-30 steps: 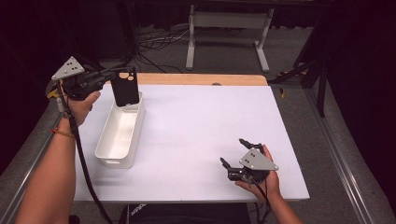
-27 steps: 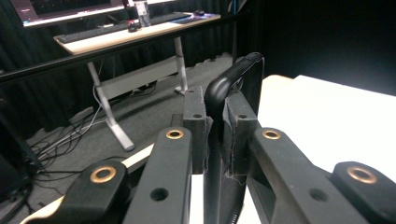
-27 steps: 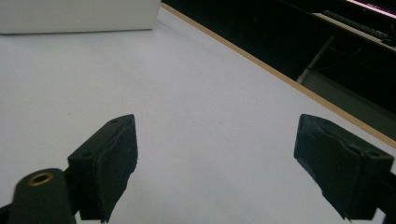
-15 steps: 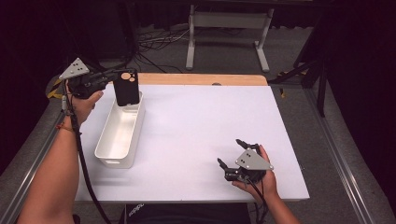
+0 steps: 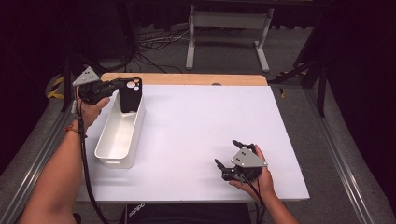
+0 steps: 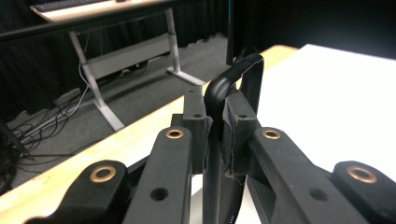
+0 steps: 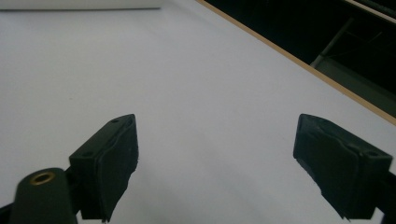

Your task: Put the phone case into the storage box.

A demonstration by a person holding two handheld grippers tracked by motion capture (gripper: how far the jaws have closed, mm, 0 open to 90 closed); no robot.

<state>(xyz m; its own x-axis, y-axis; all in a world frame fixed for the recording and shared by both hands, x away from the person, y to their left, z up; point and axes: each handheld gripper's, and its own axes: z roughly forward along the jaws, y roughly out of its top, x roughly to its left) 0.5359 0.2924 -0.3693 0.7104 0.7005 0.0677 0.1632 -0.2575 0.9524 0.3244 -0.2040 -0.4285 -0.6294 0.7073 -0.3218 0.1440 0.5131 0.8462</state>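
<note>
Right gripper [image 5: 232,164] shifted slightly, fingers wide apart, white table [image 5: 201,126], left gripper [image 5: 122,85] pinching black phone [image 5: 130,95]

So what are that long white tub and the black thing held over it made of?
The white tub looks like moulded plastic: smooth, slightly glossy, with rounded corners and a rolled rim. The black thing, clamped in the left gripper, looks like a matte phone case, probably soft plastic or rubber, judging by its thin rounded edge and camera cut-outs; I can't be sure.
</note>
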